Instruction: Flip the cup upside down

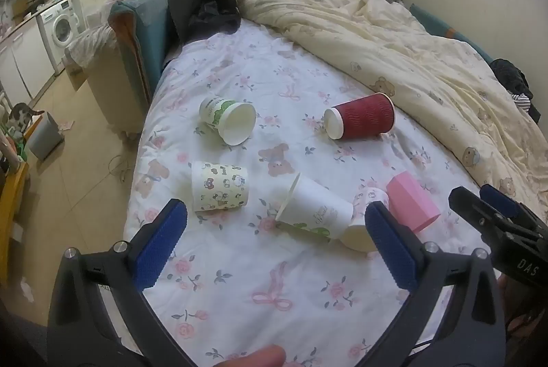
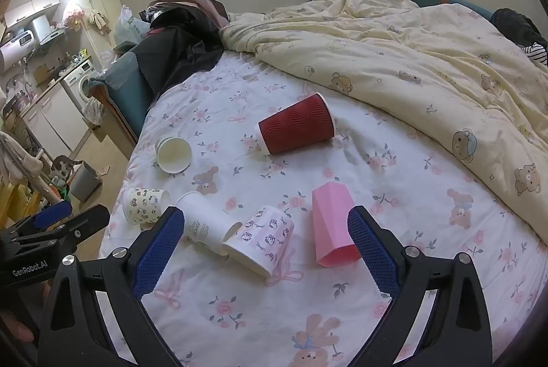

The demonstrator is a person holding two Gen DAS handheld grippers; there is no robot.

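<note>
Several cups lie on their sides on a floral bedsheet (image 1: 239,271). A red ribbed cup (image 1: 363,117) (image 2: 296,125) lies farthest. A green-print white cup (image 1: 227,122) (image 2: 173,154) lies to the left. A cartoon-print cup (image 1: 219,187) (image 2: 145,206), a tall white cup (image 1: 316,213) (image 2: 205,226), a pink-patterned cup (image 2: 262,240) (image 1: 363,230) and a pink faceted cup (image 1: 412,201) (image 2: 334,225) lie near. My left gripper (image 1: 275,230) is open and empty above the tall white cup. My right gripper (image 2: 265,240) is open and empty above the pink-patterned cup.
A cream bear-print duvet (image 1: 428,59) is bunched across the far right of the bed. Dark clothes (image 1: 202,0) are piled on the teal footboard (image 1: 144,35). The bed's left edge drops to the floor (image 1: 78,168), with a grey bin (image 1: 44,136) and a washing machine (image 1: 60,24) beyond.
</note>
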